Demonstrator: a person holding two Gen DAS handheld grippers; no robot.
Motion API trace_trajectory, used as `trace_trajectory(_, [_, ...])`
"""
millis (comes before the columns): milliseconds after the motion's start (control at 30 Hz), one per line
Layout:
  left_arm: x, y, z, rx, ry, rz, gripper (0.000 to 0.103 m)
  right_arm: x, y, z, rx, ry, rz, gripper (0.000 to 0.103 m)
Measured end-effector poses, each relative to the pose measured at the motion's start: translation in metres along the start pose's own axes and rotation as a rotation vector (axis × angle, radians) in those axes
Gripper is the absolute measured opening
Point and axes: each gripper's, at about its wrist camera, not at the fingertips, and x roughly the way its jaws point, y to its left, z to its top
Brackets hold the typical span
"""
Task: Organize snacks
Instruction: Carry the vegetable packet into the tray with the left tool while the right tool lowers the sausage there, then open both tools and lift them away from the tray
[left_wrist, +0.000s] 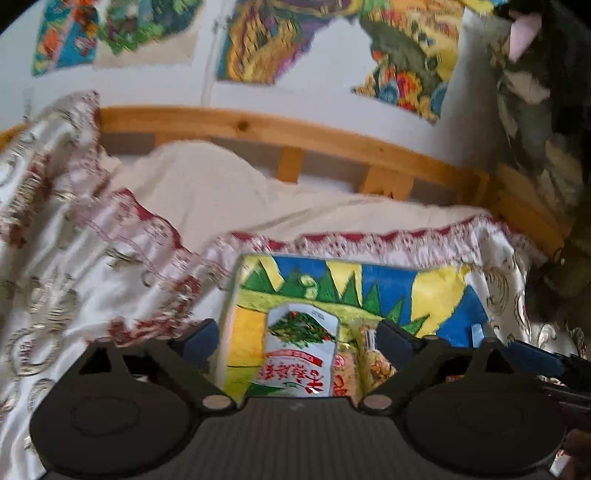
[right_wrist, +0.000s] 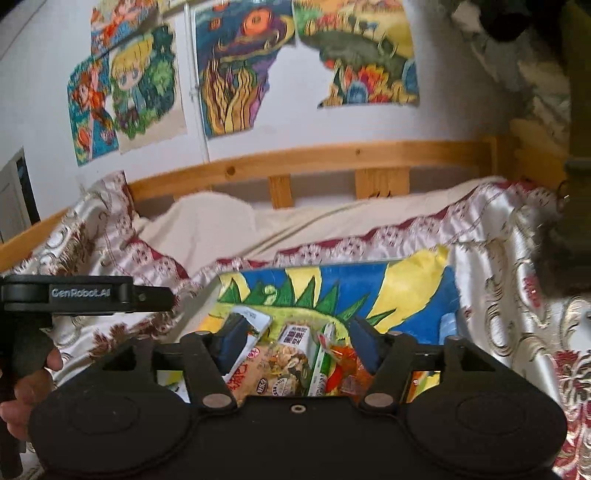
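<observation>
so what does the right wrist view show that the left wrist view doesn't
Only the right wrist view: a hand on the left gripper's black handle, a cartoon poster, and an orange wrapper among the snacks.
Only the left wrist view: the white packet seen whole and upright.
Both: the painted box, the wooden rail, the patterned cloth, and open jaws holding nothing.

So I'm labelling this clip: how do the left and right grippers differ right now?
The left gripper stands wider open than the right gripper. Under the left gripper lies mainly a white packet with red writing; under the right gripper lies a mixed-nut packet beside an orange wrapper. Shared: both are open, hold nothing, and point at the painted box of snacks.
</observation>
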Motion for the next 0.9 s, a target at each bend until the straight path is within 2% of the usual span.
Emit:
trace_trajectory(133, [-0.03,-0.003,-0.006,0.006,-0.078,0.025,0.102,-0.028,-0.002,0.001,-0.005,-0.042,0.003,0.077])
trace_trajectory(367, [-0.076,-0.014,-0.028,0.064,-0.134,0.019,0.102,-0.081,-0.006,-0.002,0.001,-0.097,0.032,0.089])
trace_trajectory(500, [-0.093,-0.02,-0.043,0.104,-0.122,0.005,0.102,-0.108,-0.006,-0.009,-0.013,-0.123,0.028,0.093])
trace_trajectory(667, [-0.11,-0.019,-0.064,0.093,-0.108,0.005,0.102,-0.138,-0.005,-0.025,-0.024,-0.141,0.012,0.1])
trace_trajectory(900, [-0.129,-0.015,-0.094,0.09,-0.076,0.023,0.102,-0.158,-0.008,-0.055,-0.008,-0.081,0.014,0.102])
